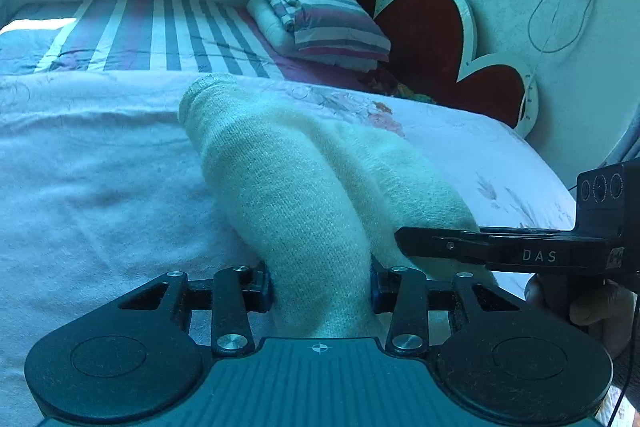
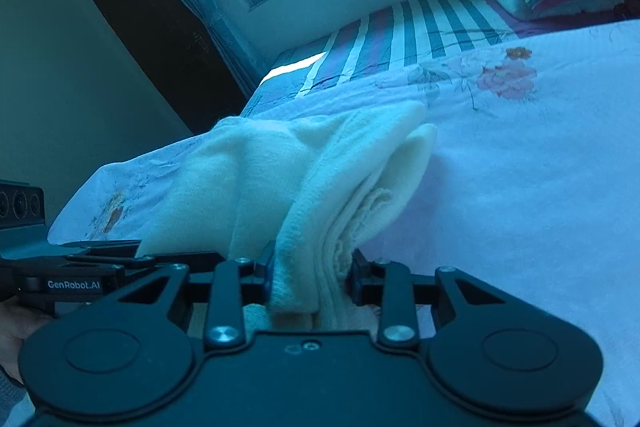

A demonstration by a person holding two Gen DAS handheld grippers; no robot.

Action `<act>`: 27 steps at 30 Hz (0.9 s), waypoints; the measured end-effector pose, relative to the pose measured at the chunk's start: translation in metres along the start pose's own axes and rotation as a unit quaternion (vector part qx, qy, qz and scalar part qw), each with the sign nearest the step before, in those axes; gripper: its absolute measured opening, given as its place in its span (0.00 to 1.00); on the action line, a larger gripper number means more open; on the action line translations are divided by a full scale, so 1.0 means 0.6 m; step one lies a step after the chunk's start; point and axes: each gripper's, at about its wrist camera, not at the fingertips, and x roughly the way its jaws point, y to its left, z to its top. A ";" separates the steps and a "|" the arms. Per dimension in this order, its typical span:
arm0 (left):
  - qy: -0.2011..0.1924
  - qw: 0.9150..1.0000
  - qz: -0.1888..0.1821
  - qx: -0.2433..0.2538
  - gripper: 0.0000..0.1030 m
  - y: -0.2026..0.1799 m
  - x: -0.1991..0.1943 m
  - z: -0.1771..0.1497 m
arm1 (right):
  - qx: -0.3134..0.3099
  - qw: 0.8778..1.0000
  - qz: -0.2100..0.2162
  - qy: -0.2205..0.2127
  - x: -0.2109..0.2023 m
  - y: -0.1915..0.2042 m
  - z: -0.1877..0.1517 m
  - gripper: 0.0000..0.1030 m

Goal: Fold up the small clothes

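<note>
Bunching between both claws, a cream knitted garment (image 1: 296, 187) drapes.

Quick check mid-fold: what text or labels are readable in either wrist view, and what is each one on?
"DAS": on the right hand-held gripper, seen from the left wrist.
"GenRobot.AI": on the left hand-held gripper, seen from the right wrist.
A small square code beside "DAS": too small to read.
Nothing legible on the knit garment or bedding.

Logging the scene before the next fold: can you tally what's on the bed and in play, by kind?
Cream knit garment: 1
Grippers: 2, the left gripper and the right gripper, both clamped on the garment
Folded striped bedding stack: 1
Floral sheet: 1
Total: 5
</note>
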 end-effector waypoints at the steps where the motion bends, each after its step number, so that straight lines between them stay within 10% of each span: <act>1: -0.005 1.000 0.000 0.005 0.40 -0.001 -0.015 0.005 | -0.004 1.000 0.002 -0.004 -0.006 0.012 0.003 0.31; 16: -0.010 0.996 0.070 -0.047 0.40 0.253 -0.279 -0.033 | -0.025 0.995 0.092 0.038 0.136 0.308 -0.006 0.31; 22: 0.016 0.991 0.065 -0.113 0.59 0.367 -0.256 -0.116 | 0.010 0.995 0.046 0.088 0.255 0.324 -0.059 0.44; 27: 0.008 0.990 0.070 -0.122 0.65 0.354 -0.311 -0.160 | 0.002 0.996 0.034 0.080 0.186 0.313 -0.052 0.48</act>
